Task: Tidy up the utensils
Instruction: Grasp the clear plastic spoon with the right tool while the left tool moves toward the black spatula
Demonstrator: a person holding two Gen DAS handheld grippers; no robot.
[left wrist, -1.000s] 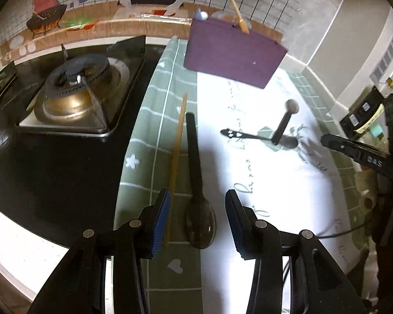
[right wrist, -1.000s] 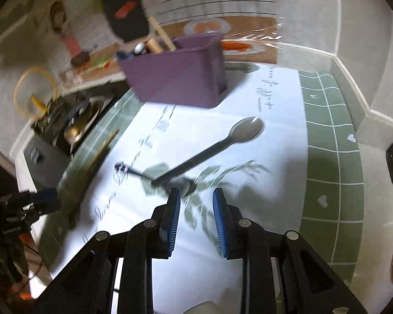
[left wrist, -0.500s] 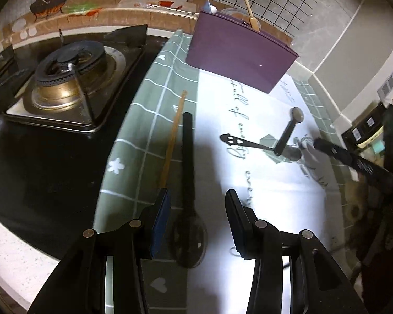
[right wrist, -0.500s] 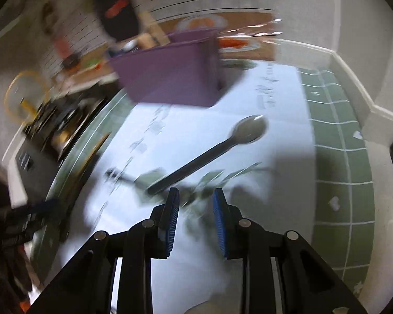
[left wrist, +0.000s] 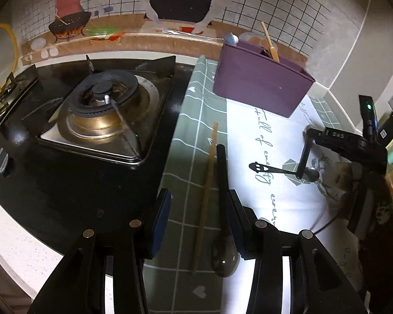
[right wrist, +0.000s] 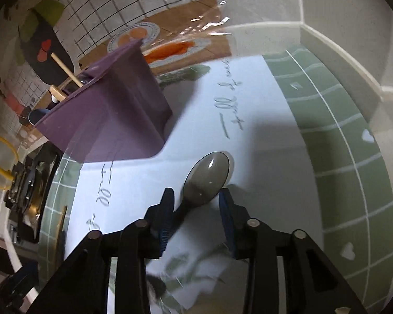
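Note:
My left gripper (left wrist: 199,201) hangs open over the green-checked mat, its fingers either side of a wooden chopstick (left wrist: 207,198) and a black spoon (left wrist: 222,209) lying side by side. The purple holder (left wrist: 259,83) stands at the back with a wooden utensil in it. At the right, my right gripper (left wrist: 311,134) reaches down onto a grey spoon (left wrist: 305,157) that lies across a small black smiley-handled spoon (left wrist: 269,168). In the right wrist view, the right gripper (right wrist: 196,196) has its jaws opening, with the grey spoon's bowl (right wrist: 208,178) between the fingertips. The purple holder (right wrist: 110,120) stands just behind.
A gas stove (left wrist: 102,110) on a black hob lies left of the mat. The tiled wall and a raised counter ledge (right wrist: 335,52) close off the back and right. A person's sleeve (left wrist: 385,235) shows at the right edge.
My right gripper has come forward and down to the grey spoon, rolled, and spread its jaws. My left gripper has shifted left, so the chopstick as well as the black spoon lies between its fingers.

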